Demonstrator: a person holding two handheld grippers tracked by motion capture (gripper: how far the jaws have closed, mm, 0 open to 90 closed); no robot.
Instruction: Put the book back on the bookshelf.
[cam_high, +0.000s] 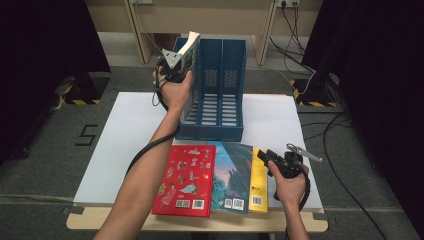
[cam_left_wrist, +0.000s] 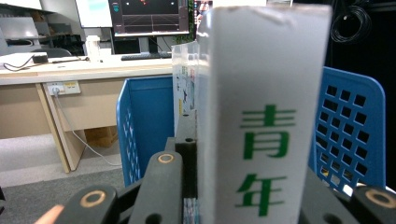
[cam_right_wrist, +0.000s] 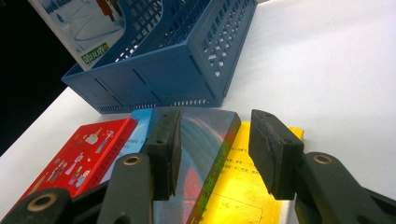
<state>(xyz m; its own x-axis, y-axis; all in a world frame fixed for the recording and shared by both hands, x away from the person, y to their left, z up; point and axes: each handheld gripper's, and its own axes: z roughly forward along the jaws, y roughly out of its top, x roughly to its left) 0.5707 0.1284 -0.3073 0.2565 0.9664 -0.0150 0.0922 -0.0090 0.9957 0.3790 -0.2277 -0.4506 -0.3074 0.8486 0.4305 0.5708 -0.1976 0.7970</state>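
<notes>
Above the leftmost compartment of the blue file rack (cam_high: 220, 90), a white-spined book (cam_high: 189, 50) is held upright and slightly tilted, its lower part down between the rack's walls. In the left gripper view the book's spine (cam_left_wrist: 261, 116) carries green characters and stands clamped between the two black jaws of the left gripper (cam_high: 172, 67), which is grasping it; the rack's perforated blue walls (cam_left_wrist: 348, 135) rise on both sides behind.

The rack stands at the far middle of the white tabletop (cam_high: 130, 140). In front of it, near the table's front edge, three books lie flat side by side and overlapping: a red book (cam_high: 185, 180), a teal book (cam_high: 232, 177) and a yellow book (cam_high: 258, 181).

The right gripper (cam_high: 280, 160) hovers just beside the yellow book's right edge, its jaws spread apart with nothing between them; the right gripper view looks past them onto the teal book (cam_right_wrist: 205, 140) and yellow book (cam_right_wrist: 243, 186).
</notes>
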